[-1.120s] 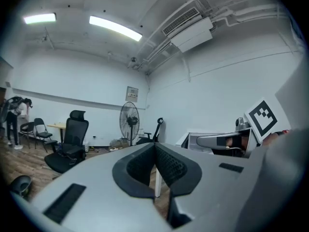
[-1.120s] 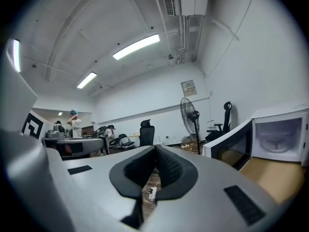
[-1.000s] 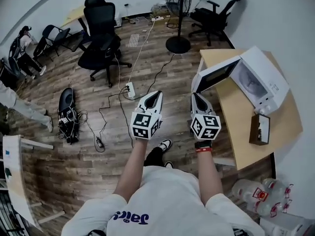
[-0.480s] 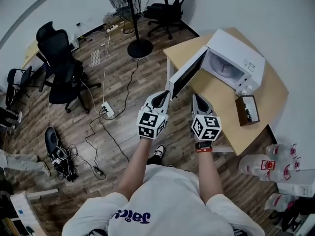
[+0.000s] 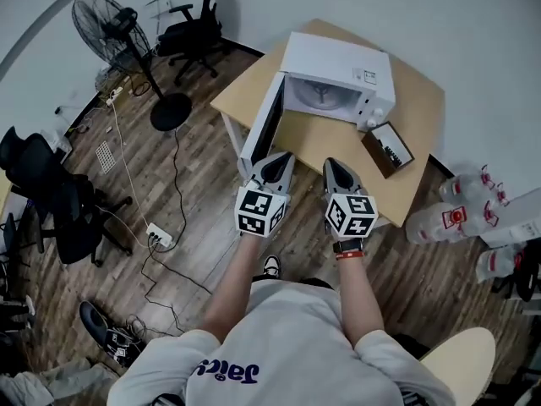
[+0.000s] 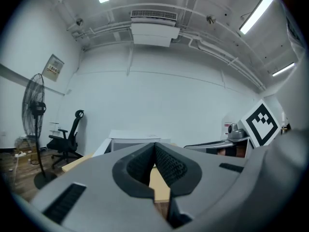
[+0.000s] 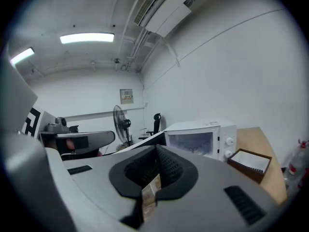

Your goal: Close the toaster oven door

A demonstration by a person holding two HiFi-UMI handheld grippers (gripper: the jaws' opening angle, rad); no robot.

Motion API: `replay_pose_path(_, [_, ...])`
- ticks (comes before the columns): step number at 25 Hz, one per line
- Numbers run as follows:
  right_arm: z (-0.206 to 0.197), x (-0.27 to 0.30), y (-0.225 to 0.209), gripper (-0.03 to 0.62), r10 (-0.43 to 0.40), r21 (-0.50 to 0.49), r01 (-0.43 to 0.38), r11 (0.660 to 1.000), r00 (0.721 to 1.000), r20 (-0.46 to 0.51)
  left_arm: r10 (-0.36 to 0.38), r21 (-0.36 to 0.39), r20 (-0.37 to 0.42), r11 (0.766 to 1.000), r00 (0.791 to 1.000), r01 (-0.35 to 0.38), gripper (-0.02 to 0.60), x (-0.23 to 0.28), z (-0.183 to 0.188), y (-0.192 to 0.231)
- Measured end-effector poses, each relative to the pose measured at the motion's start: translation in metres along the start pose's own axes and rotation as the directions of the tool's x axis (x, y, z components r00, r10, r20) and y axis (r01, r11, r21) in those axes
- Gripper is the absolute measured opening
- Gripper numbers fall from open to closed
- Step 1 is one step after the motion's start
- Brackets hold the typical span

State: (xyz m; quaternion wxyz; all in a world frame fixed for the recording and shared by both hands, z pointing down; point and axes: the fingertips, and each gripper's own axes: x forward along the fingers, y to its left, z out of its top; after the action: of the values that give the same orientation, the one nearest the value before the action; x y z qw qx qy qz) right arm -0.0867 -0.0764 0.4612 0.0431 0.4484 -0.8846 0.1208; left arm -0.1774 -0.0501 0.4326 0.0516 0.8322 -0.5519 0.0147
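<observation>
Toaster oven [image 5: 334, 79], white, on desk [image 5: 423, 121], door [image 5: 260, 129] swung wide open past desk edge; L tool [image 5: 277, 163] & R tool [image 5: 336, 169] w/ jaws together, empty, held level near door, prob. ready to push it shut.

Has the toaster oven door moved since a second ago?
No. The door still stands swung wide open, at about the same angle to the white oven body.
</observation>
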Motion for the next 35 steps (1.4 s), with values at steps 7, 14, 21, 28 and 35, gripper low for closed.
replay_pose_path(7, [-0.007,-0.011,-0.026,0.015,-0.12,0.038,0.119,0.992,0.993,0.01,-0.135,-0.005,-0.032,0.991,0.99,0.135,0.02,0.024,-0.014,-0.016])
replay_pose_path(14, [-0.02,-0.003,-0.04,0.015,-0.112,0.059,0.112,0.992,0.994,-0.01,-0.184,-0.015,-0.063,0.983,0.981,0.183,0.02,0.041,-0.03,-0.02])
replay_pose_path(21, [-0.027,0.013,-0.042,0.015,-0.058,0.053,0.06,0.997,0.998,-0.038,-0.186,-0.001,-0.108,0.982,0.977,0.187,0.021,0.035,-0.052,-0.016])
replay_pose_path(28, [-0.035,0.031,-0.028,0.015,0.001,0.042,0.001,0.999,0.998,-0.068,-0.178,-0.01,-0.157,0.984,0.971,0.178,0.021,0.005,-0.077,0.009])
replay_pose_path(35, [-0.049,0.047,-0.008,0.015,0.047,0.031,-0.044,0.999,0.994,-0.099,-0.141,-0.012,-0.186,0.99,0.972,0.142,0.021,-0.033,-0.103,0.053])
